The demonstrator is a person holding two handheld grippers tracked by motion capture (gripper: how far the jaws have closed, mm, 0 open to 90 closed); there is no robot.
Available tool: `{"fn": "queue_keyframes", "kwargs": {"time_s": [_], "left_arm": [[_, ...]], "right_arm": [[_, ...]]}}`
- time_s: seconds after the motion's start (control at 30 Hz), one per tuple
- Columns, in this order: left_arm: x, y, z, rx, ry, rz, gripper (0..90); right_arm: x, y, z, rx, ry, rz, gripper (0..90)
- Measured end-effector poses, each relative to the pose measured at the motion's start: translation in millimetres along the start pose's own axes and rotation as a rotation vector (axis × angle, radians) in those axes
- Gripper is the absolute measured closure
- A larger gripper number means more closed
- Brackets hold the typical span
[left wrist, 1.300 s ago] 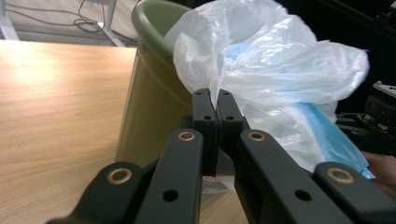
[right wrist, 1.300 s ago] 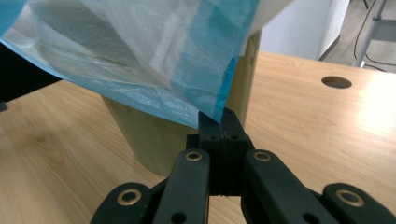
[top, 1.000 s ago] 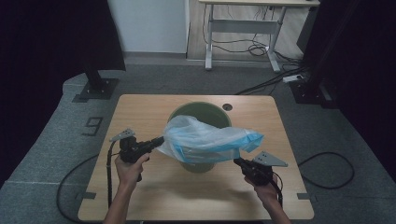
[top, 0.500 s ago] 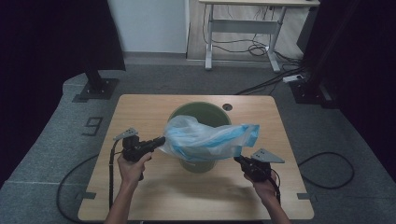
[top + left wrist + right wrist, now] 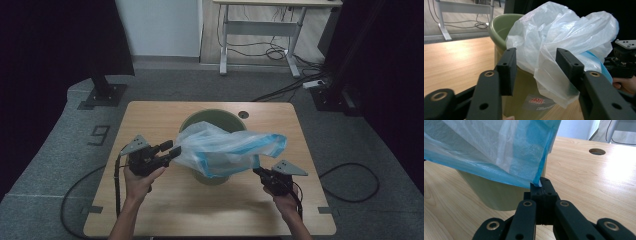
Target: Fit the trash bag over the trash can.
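Two grippers flank my plastic bag [image 5: 225, 152] draped over the green bin [image 5: 210, 117]: my right gripper [image 5: 261, 175] pinches its blue hem, while my left gripper [image 5: 172, 151] has just been opening, the film loose between its jaws.

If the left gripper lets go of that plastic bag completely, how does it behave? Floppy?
Probably very floppy: the plastic bag sags and creases between the left gripper, whose jaws have just been opening, and the right gripper, shut on its edge. Likely light, draping over the green bin.
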State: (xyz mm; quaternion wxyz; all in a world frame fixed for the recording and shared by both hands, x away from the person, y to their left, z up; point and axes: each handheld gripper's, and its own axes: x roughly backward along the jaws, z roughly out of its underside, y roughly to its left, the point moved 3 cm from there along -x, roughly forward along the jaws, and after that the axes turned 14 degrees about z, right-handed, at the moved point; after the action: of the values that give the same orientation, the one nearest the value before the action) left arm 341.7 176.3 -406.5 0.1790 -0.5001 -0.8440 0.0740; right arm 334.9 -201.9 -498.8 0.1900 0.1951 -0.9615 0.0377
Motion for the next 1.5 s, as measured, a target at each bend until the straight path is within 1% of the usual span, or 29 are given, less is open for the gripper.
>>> {"fn": "queue_keyframes", "kwargs": {"time_s": [0.07,0.1,0.23,0.37,0.47,0.53,0.67,0.83,0.97,1.03,1.1,1.17,1.2,1.27,1.37,1.5], "left_arm": [[1.0,-3.4,-2.6,-0.002,0.0,0.006,45.3],[1.7,-6.6,-5.0,-0.001,-0.002,0.023,42.9],[3.8,-17.3,-13.4,-0.031,-0.003,0.043,35.9],[3.8,-25.6,-18.8,-0.062,0.006,0.043,31.4],[3.4,-29.9,-21.6,-0.074,0.016,0.034,27.4],[4.2,-31.8,-23.7,-0.091,0.017,0.009,25.9],[5.6,-32.5,-25.1,-0.103,0.027,0.003,24.8],[4.9,-38.6,-23.4,-0.117,0.05,0.039,24.5],[0.9,-42.4,-24.4,-0.123,0.055,0.051,25.0],[-1.1,-42.1,-25.0,-0.12,0.054,0.047,27.0],[-3.3,-39.9,-25.7,-0.112,0.048,0.036,31.8],[-4.5,-36.4,-26.0,-0.098,0.037,0.034,41.7],[-4.9,-34.1,-26.2,-0.089,0.03,0.035,49.2],[-5.8,-29.6,-26.7,-0.068,0.024,0.036,57.4],[-8.5,-21.6,-27.0,-0.037,0.026,0.034,66.3],[-11.6,-16.3,-26.7,-0.022,0.038,0.039,76.9]], "right_arm": [[0.0,-0.5,0.0,0.0,0.001,-0.001,88.6],[0.1,-0.8,-0.1,0.001,0.001,-0.002,88.6],[0.9,-1.5,-1.0,-0.004,-0.002,-0.005,88.6],[1.5,-0.8,-1.3,-0.002,0.001,-0.01,88.6],[1.4,-0.6,-1.2,-0.003,0.003,-0.011,88.6],[1.2,-0.3,-1.1,-0.002,0.006,-0.013,88.6],[1.2,-0.7,-1.7,0.0,0.007,-0.013,88.6],[2.3,-2.0,-5.3,-0.007,0.001,0.003,88.6],[6.0,0.1,-11.0,-0.012,-0.006,0.016,88.6],[7.7,1.4,-13.5,-0.007,-0.013,0.016,88.6],[9.5,3.2,-15.8,0.0,-0.019,0.014,88.6],[10.6,4.7,-17.4,0.008,-0.023,0.013,88.6],[10.9,5.3,-18.0,0.012,-0.024,0.013,88.5],[10.9,5.5,-18.2,0.014,-0.023,0.013,88.4],[10.3,4.7,-17.3,0.01,-0.021,0.013,88.4],[10.1,3.1,-15.9,0.007,-0.019,0.015,88.1]]}}
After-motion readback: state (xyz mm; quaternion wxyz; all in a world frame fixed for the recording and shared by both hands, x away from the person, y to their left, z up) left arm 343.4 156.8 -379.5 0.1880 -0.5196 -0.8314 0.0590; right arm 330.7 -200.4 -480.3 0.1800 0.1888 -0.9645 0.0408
